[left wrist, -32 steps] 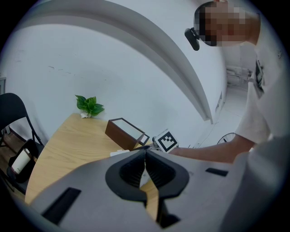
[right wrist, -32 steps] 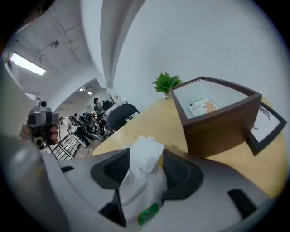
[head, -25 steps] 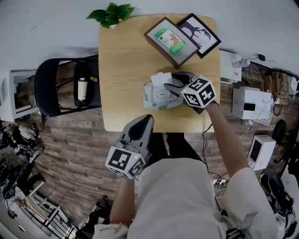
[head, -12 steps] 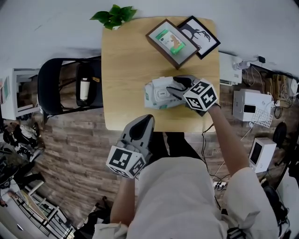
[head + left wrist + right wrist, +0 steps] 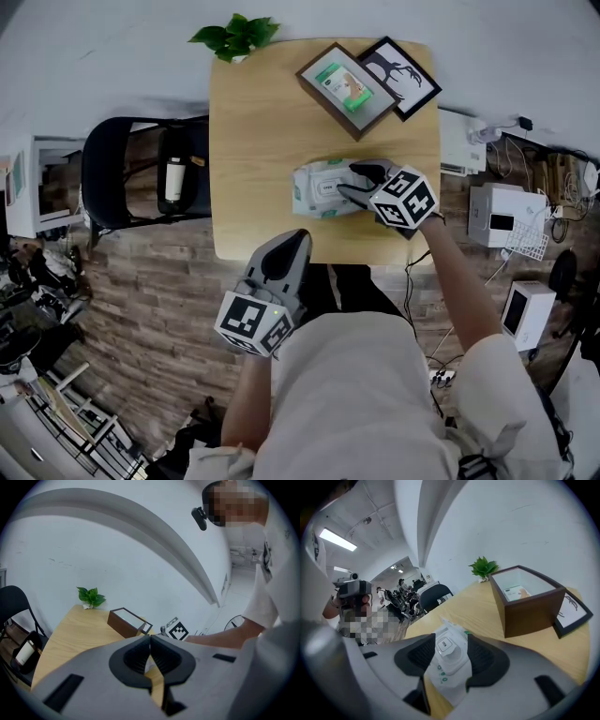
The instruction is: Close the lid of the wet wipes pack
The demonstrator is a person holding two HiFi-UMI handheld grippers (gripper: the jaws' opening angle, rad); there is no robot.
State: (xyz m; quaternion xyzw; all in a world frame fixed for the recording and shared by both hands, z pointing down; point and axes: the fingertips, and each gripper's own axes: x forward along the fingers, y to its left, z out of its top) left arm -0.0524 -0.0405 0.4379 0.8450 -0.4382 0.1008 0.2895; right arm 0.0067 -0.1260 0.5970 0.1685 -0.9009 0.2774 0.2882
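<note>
The wet wipes pack point(image 5: 319, 188), white with green print, lies in the middle of the wooden table point(image 5: 262, 112). Its white lid point(image 5: 449, 647) lies flat on the pack. My right gripper point(image 5: 352, 180) rests over the pack's right end, open, and in the right gripper view point(image 5: 449, 641) the lid shows in the gap between the two jaws. My left gripper point(image 5: 299, 240) hovers at the table's front edge, off the pack, with its jaws point(image 5: 150, 641) pressed together on nothing.
A brown framed box point(image 5: 346, 81) and a black picture frame point(image 5: 401, 66) stand at the table's back right. A small plant point(image 5: 236, 36) sits at the back edge. A black chair point(image 5: 122, 178) holding a bottle point(image 5: 174, 178) stands left of the table.
The lid stood upright a second ago and now lies flat on the pack. My right gripper has come down over it. My left gripper has stayed put.
</note>
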